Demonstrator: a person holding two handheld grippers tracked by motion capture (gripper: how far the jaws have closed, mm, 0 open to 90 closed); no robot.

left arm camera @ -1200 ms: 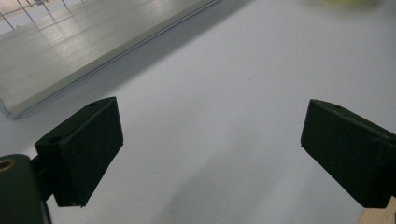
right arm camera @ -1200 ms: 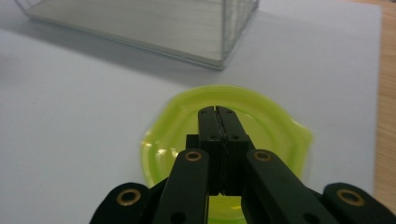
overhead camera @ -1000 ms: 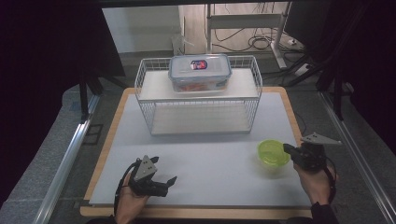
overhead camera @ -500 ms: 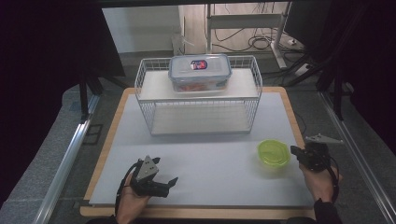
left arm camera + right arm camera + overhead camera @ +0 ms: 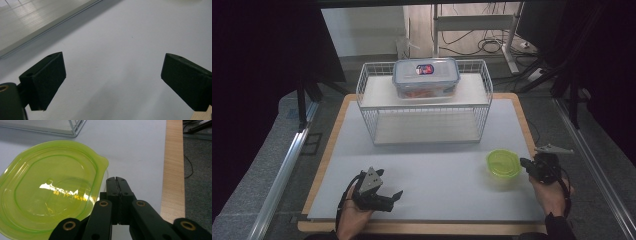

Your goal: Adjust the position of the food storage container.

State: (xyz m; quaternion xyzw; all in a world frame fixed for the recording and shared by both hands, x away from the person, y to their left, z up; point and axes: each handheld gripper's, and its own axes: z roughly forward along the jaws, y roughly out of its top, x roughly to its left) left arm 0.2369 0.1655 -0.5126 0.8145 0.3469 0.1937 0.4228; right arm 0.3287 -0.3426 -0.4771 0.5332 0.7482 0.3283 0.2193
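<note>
A translucent green plastic container (image 5: 503, 162) with a lid (image 5: 50, 195) sits on the white mat at the right. My right gripper (image 5: 527, 164) is low beside its right rim, pointing left at it. In the right gripper view the jaws (image 5: 116, 180) are pressed together with nothing between them, just short of the lid's pointed tab. My left gripper (image 5: 393, 200) rests near the mat's front left, held in a hand, pointing right. Its jaws (image 5: 112, 80) stand wide apart over bare mat.
A white wire rack (image 5: 427, 107) stands at the back of the mat, with a clear box with a blue-rimmed lid (image 5: 426, 75) on its top shelf. The table's wooden edge (image 5: 173, 170) runs close by on the right. Cables lie on the floor behind.
My right gripper has sunk a little beside the green container, still shut. The left gripper and the container have not moved.
</note>
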